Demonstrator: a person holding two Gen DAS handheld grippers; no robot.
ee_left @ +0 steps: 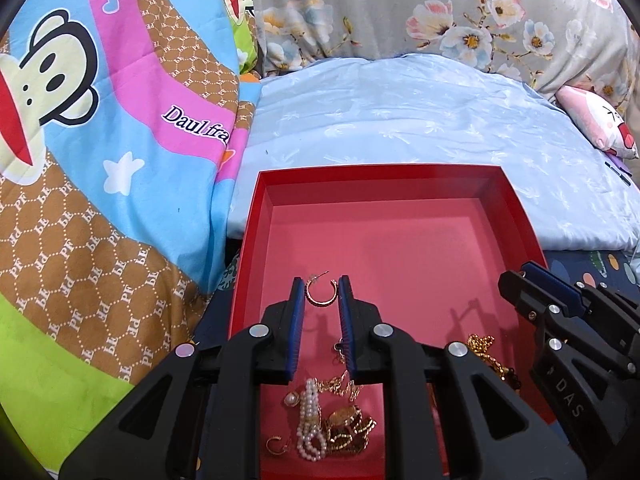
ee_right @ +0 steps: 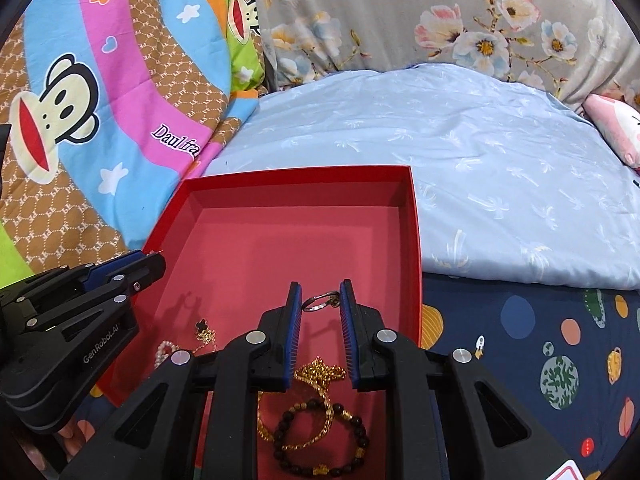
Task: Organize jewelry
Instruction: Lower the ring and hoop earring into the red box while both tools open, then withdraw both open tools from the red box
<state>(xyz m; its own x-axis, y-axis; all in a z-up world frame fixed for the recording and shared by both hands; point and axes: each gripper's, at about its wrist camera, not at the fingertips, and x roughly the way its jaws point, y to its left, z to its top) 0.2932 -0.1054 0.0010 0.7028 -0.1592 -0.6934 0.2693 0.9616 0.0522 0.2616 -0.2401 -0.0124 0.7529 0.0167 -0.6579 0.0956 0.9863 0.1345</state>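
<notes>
Two small pieces held above the red box (ee_left: pixel 256 240) | left tool (ee_left: pixel 321 292) pinches a gold hoop earring (ee_left: pixel 321 293) | right tool (ee_right: pixel 320 294) pinches a silver ring (ee_right: pixel 316 303) | both light, stiff, slippery; grip across the band | bed underneath.

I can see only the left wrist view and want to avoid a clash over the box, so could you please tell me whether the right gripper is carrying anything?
Observer: Yes. The right gripper has its jaws shut on a small silver ring, held over the red box.
Operator: Thank you. Does anything lie in the box below it that my view hides?
Observer: A dark bead bracelet lies on the box floor, overlapping a gold chain bracelet.
</notes>
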